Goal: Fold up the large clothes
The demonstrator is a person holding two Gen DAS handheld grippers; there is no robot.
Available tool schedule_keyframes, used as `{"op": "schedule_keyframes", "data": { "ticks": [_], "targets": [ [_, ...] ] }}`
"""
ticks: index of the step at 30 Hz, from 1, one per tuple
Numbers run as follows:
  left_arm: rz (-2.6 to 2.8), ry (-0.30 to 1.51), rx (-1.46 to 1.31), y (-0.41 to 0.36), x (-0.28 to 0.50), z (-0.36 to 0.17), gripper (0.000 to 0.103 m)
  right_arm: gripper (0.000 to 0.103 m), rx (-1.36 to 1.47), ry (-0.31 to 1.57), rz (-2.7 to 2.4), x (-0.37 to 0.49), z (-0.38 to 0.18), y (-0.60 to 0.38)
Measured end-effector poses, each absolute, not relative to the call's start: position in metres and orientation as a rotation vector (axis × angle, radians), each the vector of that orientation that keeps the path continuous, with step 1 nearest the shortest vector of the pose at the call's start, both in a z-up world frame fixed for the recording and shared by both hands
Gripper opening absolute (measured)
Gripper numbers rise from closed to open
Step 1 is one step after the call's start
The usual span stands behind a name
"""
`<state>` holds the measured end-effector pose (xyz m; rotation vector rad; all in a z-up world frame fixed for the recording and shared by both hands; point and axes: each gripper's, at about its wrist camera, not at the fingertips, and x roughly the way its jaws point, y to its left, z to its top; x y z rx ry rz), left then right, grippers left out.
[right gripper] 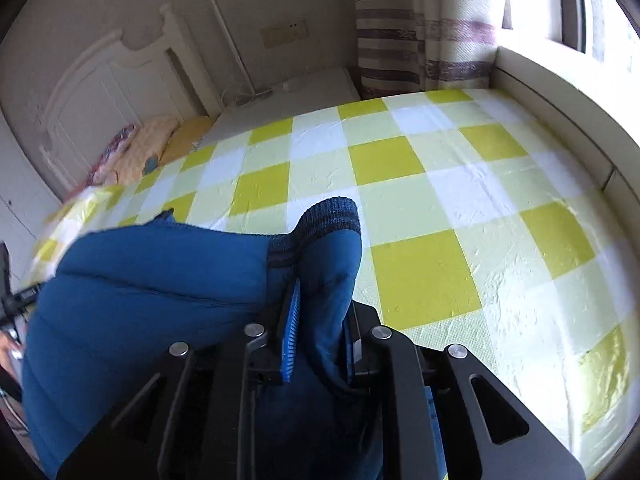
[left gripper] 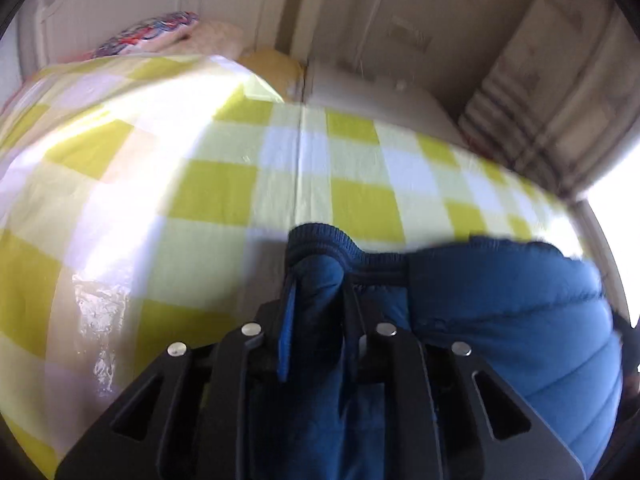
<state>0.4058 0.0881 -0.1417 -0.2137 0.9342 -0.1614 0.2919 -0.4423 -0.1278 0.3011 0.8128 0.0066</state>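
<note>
A blue quilted jacket [left gripper: 500, 320] with a dark ribbed hem is held up over a bed with a yellow-and-white checked sheet [left gripper: 224, 200]. My left gripper [left gripper: 316, 300] is shut on a fold of the jacket near its ribbed band [left gripper: 320, 240]. My right gripper [right gripper: 320, 312] is shut on another corner of the jacket [right gripper: 140, 300], with the ribbed band [right gripper: 328, 220] sticking up above the fingers. The jacket hangs between the two grippers, above the checked sheet [right gripper: 420, 272]. The lower part of the jacket is hidden below the grippers.
Pillows [right gripper: 140, 148] lie at the head of the bed by a white headboard [right gripper: 100, 80]. A striped curtain [right gripper: 420, 40] and a bright window ledge [right gripper: 560, 92] border the far side. A white bedside surface [right gripper: 288, 96] stands behind the bed.
</note>
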Motion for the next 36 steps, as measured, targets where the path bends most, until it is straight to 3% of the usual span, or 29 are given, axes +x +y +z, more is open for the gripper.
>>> {"op": "schedule_keyframes", "data": {
  "ticks": [3,5,6,9,10,11,15,19,23,28,30,32,34,36],
  "targets": [
    [-0.142,0.916,-0.213,0.092,0.405,-0.140,0.025,0.015,0.290,0.826,0.001,0.298,-0.130,-0.442],
    [-0.103,0.925,-0.212,0.094,0.405,-0.142,0.046,0.020,0.296,0.830,0.016,0.300,-0.129,-0.443],
    [-0.095,0.914,-0.229,0.099,0.402,-0.140,0.051,0.029,0.303,0.833,0.028,0.298,-0.125,-0.443],
    [-0.126,0.815,-0.367,0.137,0.375,-0.114,0.070,0.079,0.328,0.786,0.111,0.255,-0.092,-0.450],
    [-0.158,0.781,-0.404,0.152,0.358,-0.104,0.081,0.087,0.313,0.746,0.148,0.227,-0.080,-0.446],
    [-0.209,0.754,-0.413,0.165,0.337,-0.093,0.090,0.087,0.285,0.703,0.180,0.201,-0.067,-0.447],
    [-0.348,0.747,-0.316,0.191,0.254,-0.086,0.100,0.088,0.228,0.621,0.242,0.101,-0.057,-0.454],
    [-0.440,0.815,-0.308,0.194,0.177,-0.121,0.100,0.088,0.312,0.680,0.290,0.031,-0.105,-0.449],
    [-0.467,0.847,-0.333,0.179,0.144,-0.154,0.100,0.087,0.413,0.721,0.333,0.024,-0.144,-0.437],
    [-0.482,0.813,-0.372,0.160,0.150,-0.161,0.100,0.071,0.384,0.715,0.310,0.039,-0.151,-0.412],
    [-0.465,0.796,-0.396,0.155,0.148,-0.164,0.082,0.063,0.379,0.699,0.309,0.039,-0.150,-0.405],
    [-0.433,0.775,-0.391,0.152,0.143,-0.161,0.049,0.055,0.340,0.684,0.295,0.032,-0.148,-0.398],
    [-0.423,0.746,-0.383,0.151,0.129,-0.155,0.035,0.046,0.304,0.668,0.278,0.026,-0.144,-0.391],
    [-0.419,0.727,-0.366,0.149,0.111,-0.149,0.031,0.041,0.281,0.667,0.264,0.022,-0.138,-0.385]
  ]
}}
